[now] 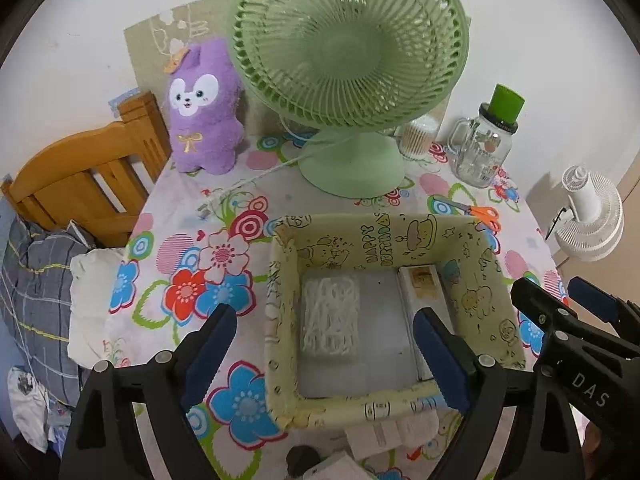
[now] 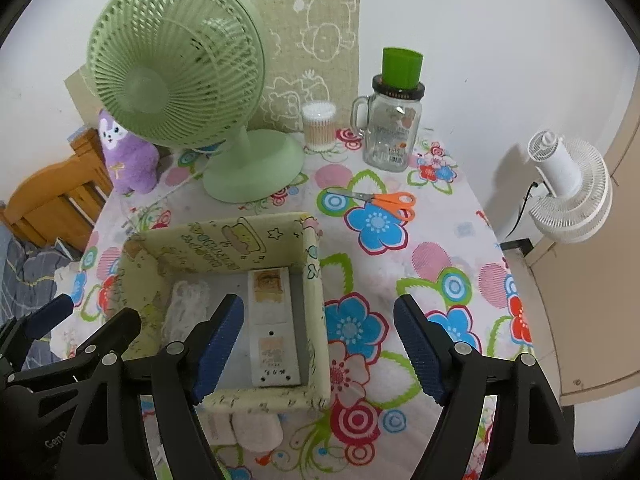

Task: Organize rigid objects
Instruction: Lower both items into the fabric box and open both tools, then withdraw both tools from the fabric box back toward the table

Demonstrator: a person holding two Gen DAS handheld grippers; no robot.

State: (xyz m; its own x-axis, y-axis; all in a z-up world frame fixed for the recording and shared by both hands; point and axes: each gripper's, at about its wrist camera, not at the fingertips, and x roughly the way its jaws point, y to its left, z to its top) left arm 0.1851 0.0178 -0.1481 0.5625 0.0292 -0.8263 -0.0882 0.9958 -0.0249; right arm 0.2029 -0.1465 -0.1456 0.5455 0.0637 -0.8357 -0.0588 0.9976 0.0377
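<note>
A yellow cartoon-print box (image 1: 472, 276) (image 2: 314, 304) sits on the flowered table. Inside it lie a white textured pack (image 1: 331, 318) (image 2: 188, 312) on the left and a flat grey-white box with a picture label (image 1: 424, 296) (image 2: 272, 332) on the right. My left gripper (image 1: 324, 354) is open and empty above the box's near side. My right gripper (image 2: 320, 348) is open and empty over the box's right wall. Orange-handled scissors (image 1: 478, 212) (image 2: 384, 202) lie beyond the box.
A green desk fan (image 1: 348, 64) (image 2: 188, 80), a purple plush (image 1: 204, 108) (image 2: 128, 160), a cotton-swab tub (image 2: 319, 126) and a glass jar with green cup (image 1: 486, 140) (image 2: 392, 128) stand at the back. A wooden chair (image 1: 84, 176) is left. White packets (image 2: 248, 428) lie before the box.
</note>
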